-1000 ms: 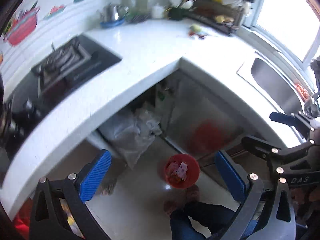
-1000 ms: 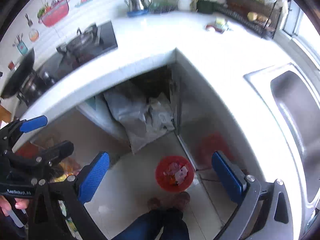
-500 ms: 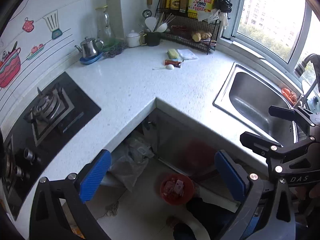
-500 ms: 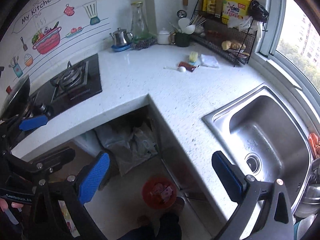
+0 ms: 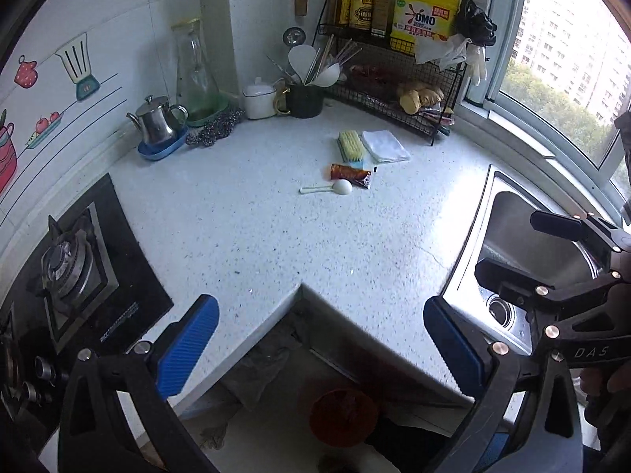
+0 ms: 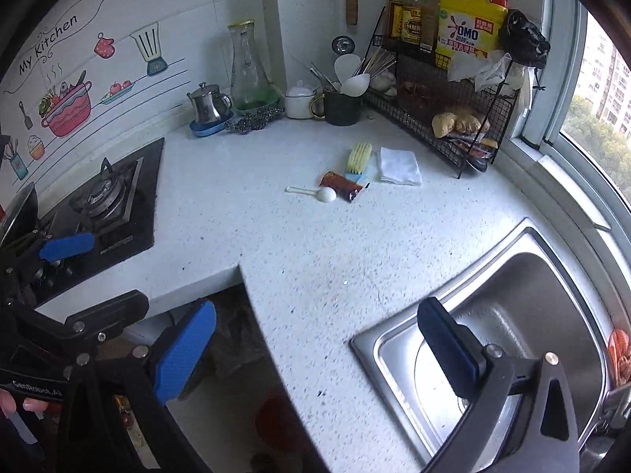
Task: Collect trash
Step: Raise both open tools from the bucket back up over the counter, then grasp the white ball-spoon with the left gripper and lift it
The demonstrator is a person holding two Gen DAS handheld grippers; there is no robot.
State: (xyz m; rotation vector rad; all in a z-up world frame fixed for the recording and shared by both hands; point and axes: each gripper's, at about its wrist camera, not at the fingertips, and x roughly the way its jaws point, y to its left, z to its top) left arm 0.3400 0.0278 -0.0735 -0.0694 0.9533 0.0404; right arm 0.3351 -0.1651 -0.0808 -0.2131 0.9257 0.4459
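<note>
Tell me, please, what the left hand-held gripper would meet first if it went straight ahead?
Probably bare countertop: the left hand-held gripper, open and empty, points there, well short of the spoon and wrapper. Depth is unclear.

The white speckled L-shaped table carries a brown sachet touching a white plastic spoon, with a yellow brush and folded white cloth just behind. Along the wall stand a steel teapot, a glass carafe and a dark utensil cup.
</note>
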